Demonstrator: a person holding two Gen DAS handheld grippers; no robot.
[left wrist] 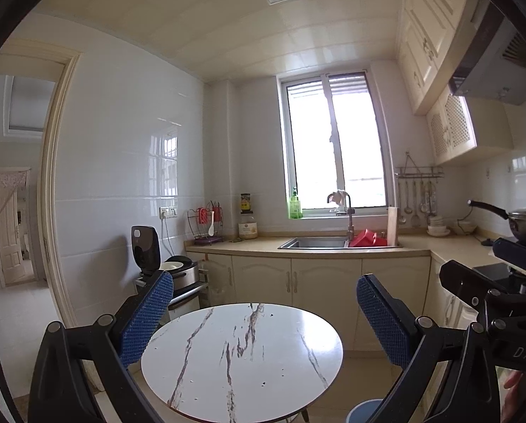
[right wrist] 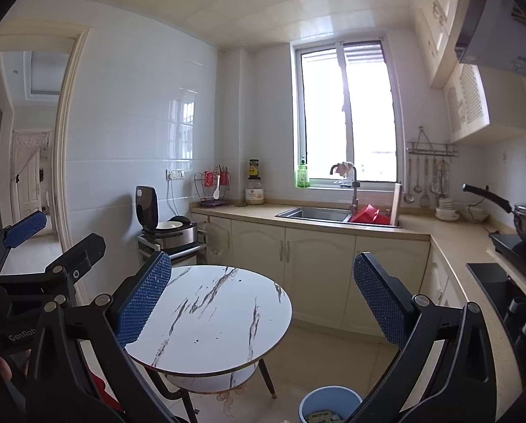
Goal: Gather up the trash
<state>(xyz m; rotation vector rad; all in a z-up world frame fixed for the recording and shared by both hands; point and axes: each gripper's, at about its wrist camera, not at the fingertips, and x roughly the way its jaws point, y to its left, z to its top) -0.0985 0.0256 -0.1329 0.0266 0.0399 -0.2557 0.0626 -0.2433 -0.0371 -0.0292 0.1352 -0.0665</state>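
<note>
Blue-padded fingers of the left gripper [left wrist: 264, 313] stand spread wide, nothing between them, above the round marble worktop [left wrist: 241, 359]. The right gripper [right wrist: 263, 294] is likewise spread wide and holds nothing, over the same worktop's right edge. Small dark specks [right wrist: 206, 340] dot the top; too small to tell whether they are trash or their long axis. A blue bin [right wrist: 330, 403] stands upright on the floor just right of the worktop, mouth up, with some papery scraps [right wrist: 321, 416] inside. Behind, a counter [right wrist: 337, 227] carries a sink [right wrist: 315, 214].
</note>
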